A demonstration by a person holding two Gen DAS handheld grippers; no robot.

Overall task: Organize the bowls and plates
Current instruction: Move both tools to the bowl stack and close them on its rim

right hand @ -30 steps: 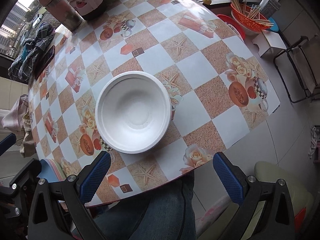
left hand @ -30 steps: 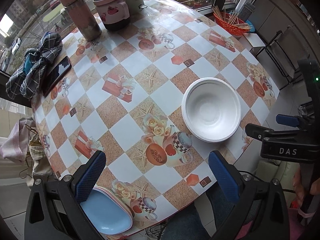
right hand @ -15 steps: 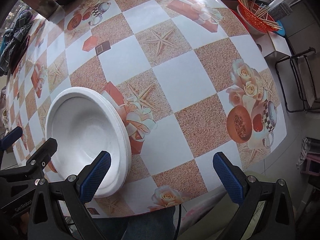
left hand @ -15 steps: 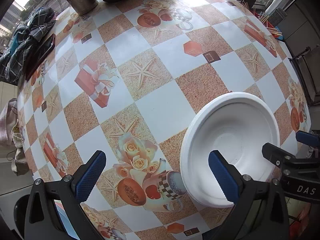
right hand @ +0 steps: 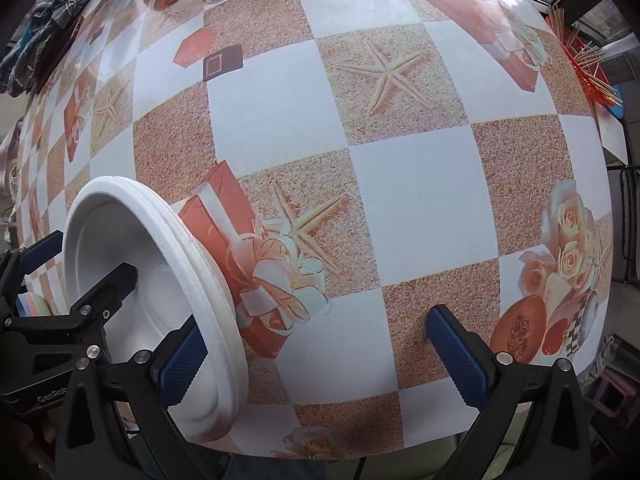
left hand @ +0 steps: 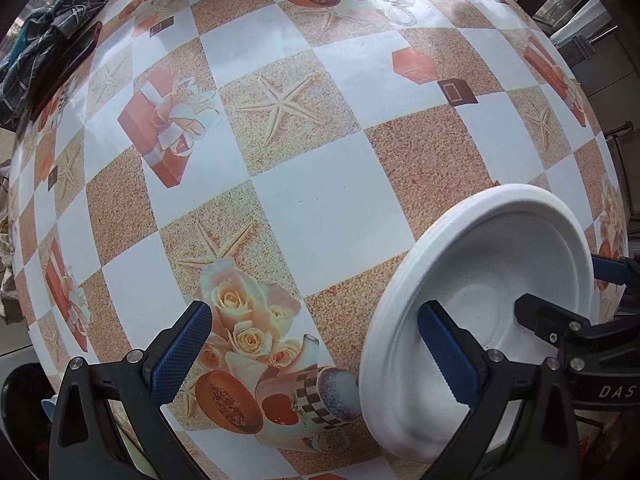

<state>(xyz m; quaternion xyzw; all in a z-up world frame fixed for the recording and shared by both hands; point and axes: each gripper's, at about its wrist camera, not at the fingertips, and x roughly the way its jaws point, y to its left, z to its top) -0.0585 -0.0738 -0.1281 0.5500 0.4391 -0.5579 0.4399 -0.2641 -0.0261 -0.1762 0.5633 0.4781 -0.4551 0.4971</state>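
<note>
A white foam bowl (left hand: 500, 280), which looks like two stacked, stands on the patterned table near its front edge; it also shows in the right wrist view (right hand: 132, 280). My left gripper (left hand: 316, 344) is open and low over the table, its right finger (left hand: 448, 352) inside the bowl over the near left rim. My right gripper (right hand: 316, 344) is open too, its left finger (right hand: 180, 364) inside the bowl at the right rim. Each gripper straddles one side of the bowl's rim. The other gripper's black finger shows inside the bowl in each view.
A checked cloth (left hand: 44, 40) and a dark phone (left hand: 68, 68) lie at the table's far left. A red basket of sticks (right hand: 588, 64) stands off the table's right side. A pastel plate (right hand: 32, 304) peeks past the bowl at left.
Both grippers have dropped low and closed in on the bowl from either side. Each now has one finger inside the bowl's rim. The bowl has stayed in place.
</note>
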